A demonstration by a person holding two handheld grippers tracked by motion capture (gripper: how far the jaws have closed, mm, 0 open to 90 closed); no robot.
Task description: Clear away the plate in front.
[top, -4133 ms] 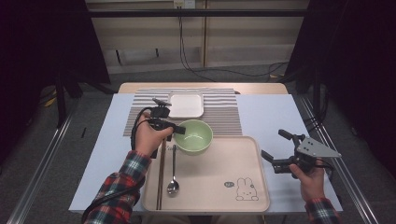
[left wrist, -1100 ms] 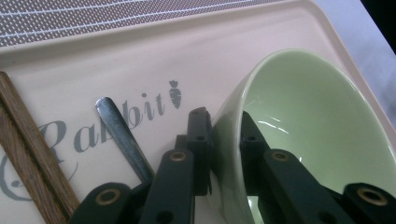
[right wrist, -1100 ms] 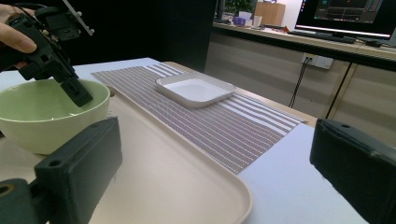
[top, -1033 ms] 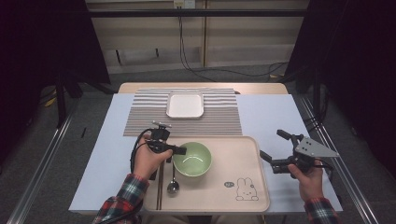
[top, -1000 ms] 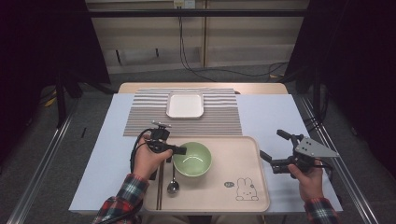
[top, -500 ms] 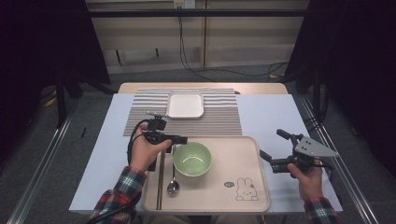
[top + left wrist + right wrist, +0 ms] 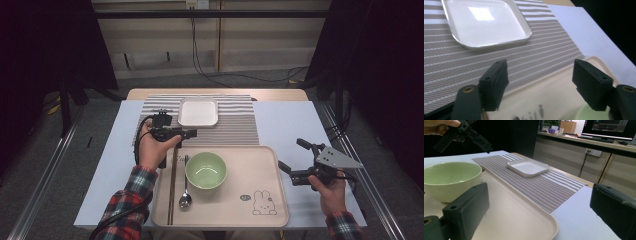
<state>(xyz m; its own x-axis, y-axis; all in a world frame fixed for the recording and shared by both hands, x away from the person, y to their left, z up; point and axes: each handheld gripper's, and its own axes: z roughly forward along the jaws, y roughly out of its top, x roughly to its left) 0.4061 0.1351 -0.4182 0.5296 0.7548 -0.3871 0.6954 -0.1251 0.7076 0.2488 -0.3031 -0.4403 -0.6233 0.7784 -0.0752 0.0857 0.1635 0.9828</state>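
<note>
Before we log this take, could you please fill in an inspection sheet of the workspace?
Surface: table under a pale sheet, with a striped mat at the back.
Job's things: green bowl upright on the beige tray, beside a spoon and chopsticks; white dish on the mat.
Clutter: nothing seen.
Grippers: left hand-held gripper has just been opening, nothing between its jaws; right hand-held gripper open, empty, beside the tray.
Cables: one loops from the left hand-held gripper; others lie on the floor behind.
Surroundings: dark curtains, wooden wall panel.
</note>
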